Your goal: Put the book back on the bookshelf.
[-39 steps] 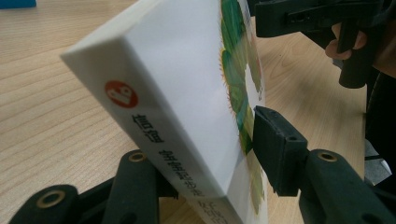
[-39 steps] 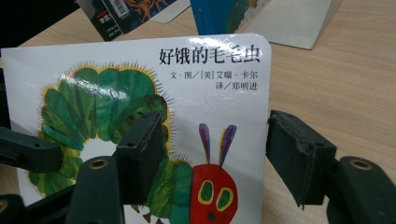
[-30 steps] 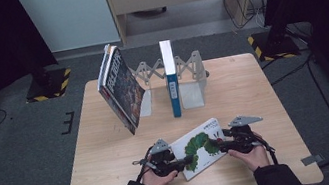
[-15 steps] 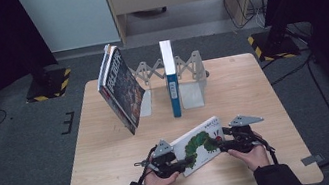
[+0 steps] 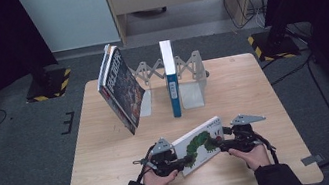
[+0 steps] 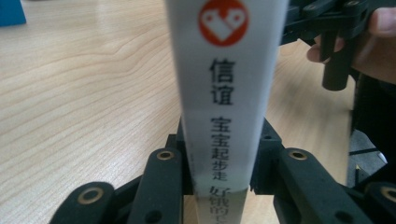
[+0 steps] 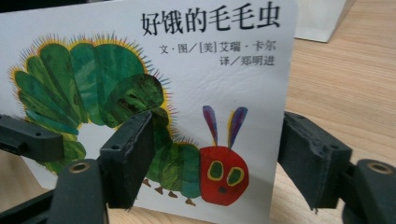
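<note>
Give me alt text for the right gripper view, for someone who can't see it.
A white picture book with a green caterpillar with a red head and Chinese title text on its cover stands close in front of the camera. The right gripper has its two black jaws spread apart, one in front of the cover and one past the book's edge. A light wooden table lies behind.

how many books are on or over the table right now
3. A dark-covered book leans tilted at the rack's left end; a blue-spined book stands upright between the grey folding rack's dividers; a white caterpillar picture book sits between the two grippers near the front edge.
</note>
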`<state>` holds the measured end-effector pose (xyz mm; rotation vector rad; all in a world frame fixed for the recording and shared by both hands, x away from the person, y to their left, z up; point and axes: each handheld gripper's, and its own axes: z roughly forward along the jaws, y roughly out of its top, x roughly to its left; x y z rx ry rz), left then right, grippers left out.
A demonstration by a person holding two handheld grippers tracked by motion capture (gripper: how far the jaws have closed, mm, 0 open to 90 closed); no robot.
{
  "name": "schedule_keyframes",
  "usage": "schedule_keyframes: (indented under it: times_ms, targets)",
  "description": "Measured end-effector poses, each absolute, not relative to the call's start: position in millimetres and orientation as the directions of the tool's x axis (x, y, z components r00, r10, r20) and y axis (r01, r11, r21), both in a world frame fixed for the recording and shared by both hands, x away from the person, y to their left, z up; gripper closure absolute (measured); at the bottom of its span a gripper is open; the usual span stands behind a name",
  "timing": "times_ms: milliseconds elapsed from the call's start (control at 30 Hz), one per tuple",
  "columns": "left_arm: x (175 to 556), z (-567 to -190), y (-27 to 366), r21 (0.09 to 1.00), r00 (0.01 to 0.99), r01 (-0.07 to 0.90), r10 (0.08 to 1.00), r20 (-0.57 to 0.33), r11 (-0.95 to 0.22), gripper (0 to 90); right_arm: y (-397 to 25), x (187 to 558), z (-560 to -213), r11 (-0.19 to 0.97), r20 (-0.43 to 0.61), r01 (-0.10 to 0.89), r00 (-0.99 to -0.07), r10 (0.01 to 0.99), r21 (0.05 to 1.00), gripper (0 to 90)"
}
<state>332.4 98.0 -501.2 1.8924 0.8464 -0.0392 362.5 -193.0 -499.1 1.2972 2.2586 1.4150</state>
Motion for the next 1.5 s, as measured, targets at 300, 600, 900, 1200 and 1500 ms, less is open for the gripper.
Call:
schedule_keyframes:
  times_ms: [300,600,900,1200,1500]
  targets:
    - [333.2,-489.0,102.6,0.798,0.743,0.56,0.562,-0.364,-0.224,74.1,-207.3,362.9,-492.5,0.111,0.272,0.548,-0.569,0.776,0.829,25.8]
    - [333.7,-481.1,105.9,0.795,0.727,0.569,0.583,-0.364,-0.213,74.3,-211.5,363.7,-492.2,0.114,0.253,0.543,-0.555,0.793,0.832,23.4]
    - [336.7,-470.3,115.1,0.795,0.703,0.578,0.608,-0.369,-0.185,74.4,-214.6,364.4,-492.7,0.124,0.239,0.549,-0.542,0.805,0.826,23.0]
    - [338.7,-460.8,121.1,0.804,0.69,0.569,0.631,-0.355,-0.17,74.5,-218.8,365.1,-493.2,0.132,0.221,0.555,-0.522,0.824,0.822,22.9]
    - [343.5,-449.6,122.7,0.819,0.686,0.551,0.644,-0.337,-0.159,74.5,-222.8,365.9,-495.0,0.158,0.186,0.56,-0.507,0.842,0.813,22.5]
